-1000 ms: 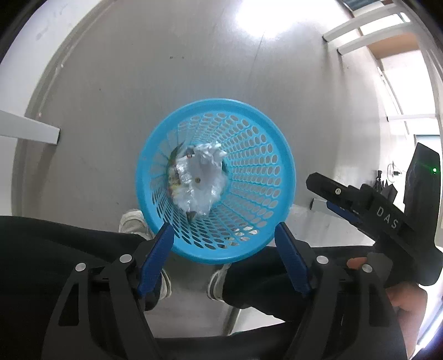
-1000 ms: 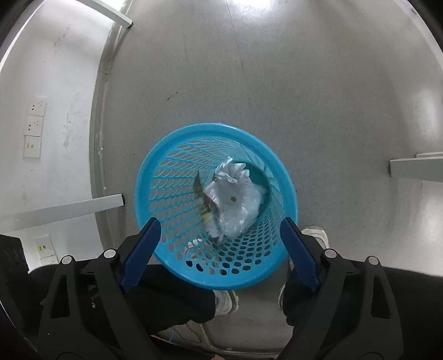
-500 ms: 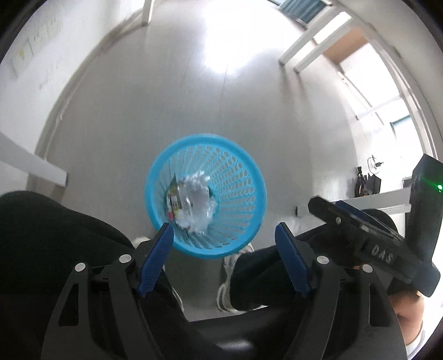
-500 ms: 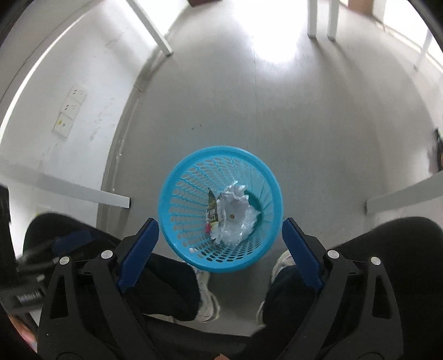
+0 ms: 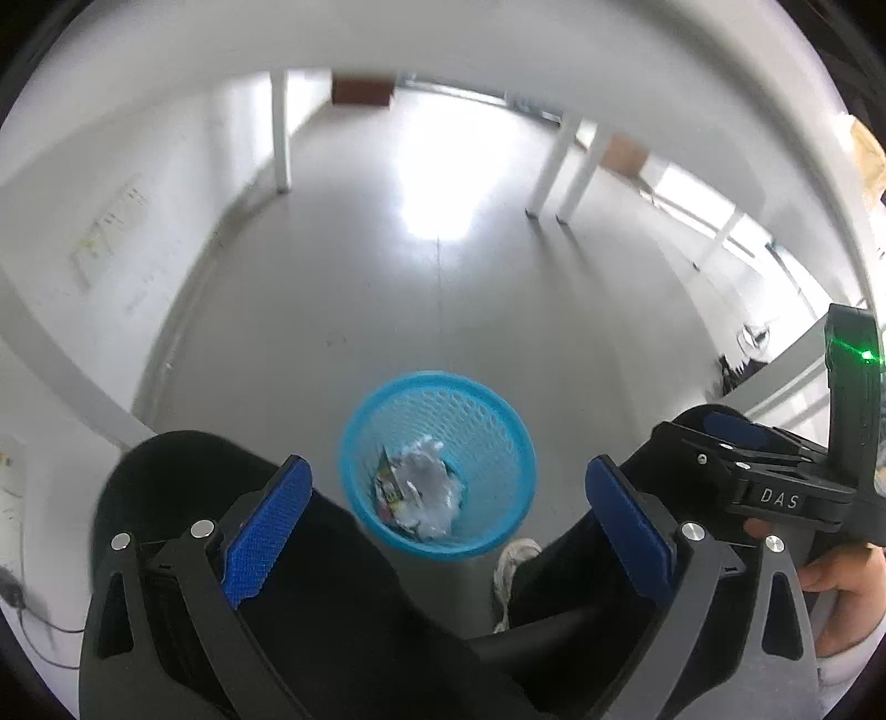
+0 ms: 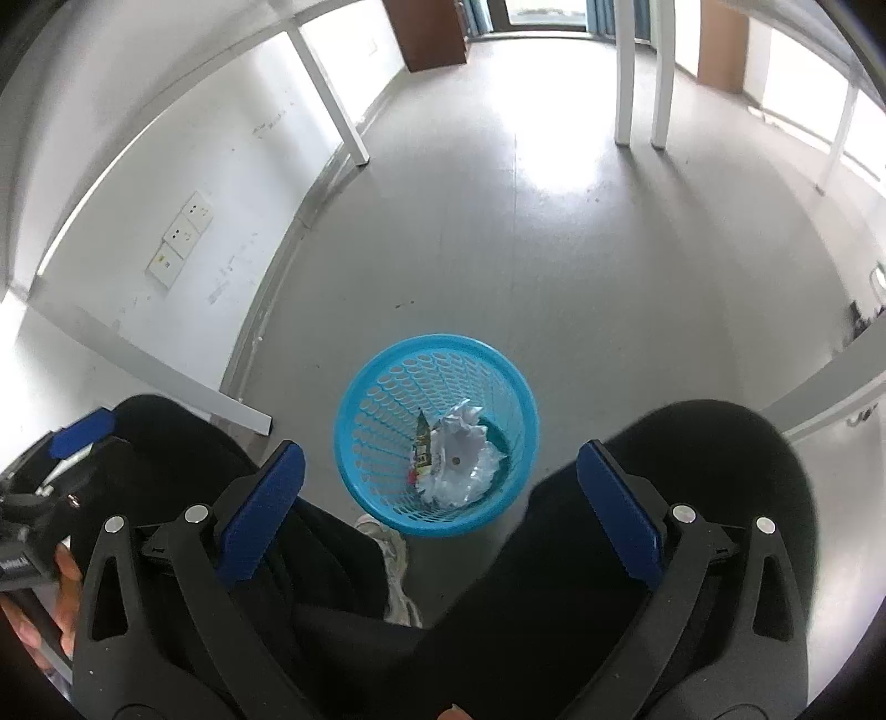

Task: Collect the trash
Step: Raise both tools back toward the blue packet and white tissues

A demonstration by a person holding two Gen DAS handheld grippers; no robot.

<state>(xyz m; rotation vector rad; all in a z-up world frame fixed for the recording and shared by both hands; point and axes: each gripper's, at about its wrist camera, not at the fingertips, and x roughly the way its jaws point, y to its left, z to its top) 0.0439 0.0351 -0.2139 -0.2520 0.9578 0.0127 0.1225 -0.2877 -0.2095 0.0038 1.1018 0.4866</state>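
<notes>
Left claw [image 5: 448,509] and right claw [image 6: 440,501] opening, nothing between jaws. Blue basket [image 6: 360,443] on bare floor [image 6: 554,266], knees flanking its rim.

Looks like an office or workroom, sparsely furnished. Pale grey floor [image 6: 554,266] w/ window glare, plain white walls [image 6: 183,166] scuffed low down. White metal counter legs [image 6: 637,83] stand in pairs across the room; brown wood panels [image 6: 426,33] hang under the tops. Wall sockets [image 6: 180,238] in a row near floor level, cable clutter [image 5: 747,354] at the far right. Windows w/ blue blinds [image 6: 545,16] at the back. Blue perforated waste basket [image 6: 382,399] holding crumpled paper [image 6: 459,459] fits a desk setting.
</notes>
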